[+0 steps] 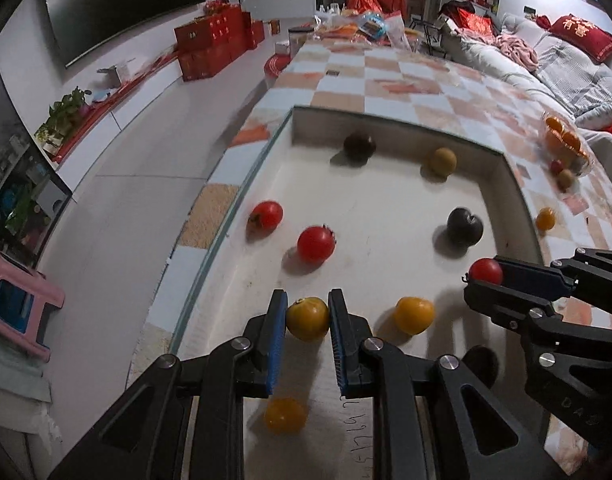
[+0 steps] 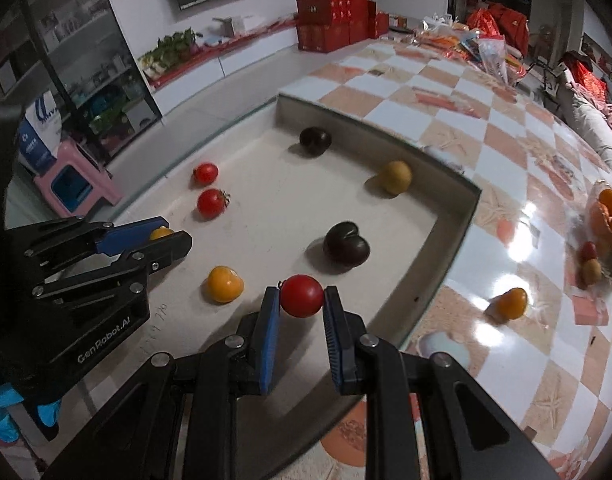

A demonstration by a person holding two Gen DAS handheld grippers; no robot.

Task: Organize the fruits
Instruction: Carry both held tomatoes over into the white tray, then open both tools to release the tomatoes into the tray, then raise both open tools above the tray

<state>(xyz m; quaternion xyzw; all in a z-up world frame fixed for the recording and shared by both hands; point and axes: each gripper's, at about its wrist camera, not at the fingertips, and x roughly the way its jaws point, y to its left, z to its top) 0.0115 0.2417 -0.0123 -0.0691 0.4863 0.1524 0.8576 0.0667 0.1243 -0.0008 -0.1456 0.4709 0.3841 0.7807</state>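
Observation:
My left gripper (image 1: 308,314) is shut on a yellow tomato (image 1: 308,319) above the near end of a white tray (image 1: 386,208); it also shows at the left (image 2: 161,236) in the right wrist view. My right gripper (image 2: 301,298) is shut on a red tomato (image 2: 301,295) over the tray's near right part, and appears at the right (image 1: 484,274) in the left wrist view. In the tray lie two red tomatoes (image 1: 316,244), two dark plums (image 1: 464,226), a tan fruit (image 1: 442,160) and two loose yellow tomatoes (image 1: 414,315).
The tray sits at the edge of a checkered table (image 2: 506,140). A yellow tomato (image 2: 512,303) lies on the table right of the tray, near a clear bag of fruit (image 2: 606,224). Clutter (image 2: 478,46) fills the far end. A pink stool (image 2: 75,186) stands on the floor.

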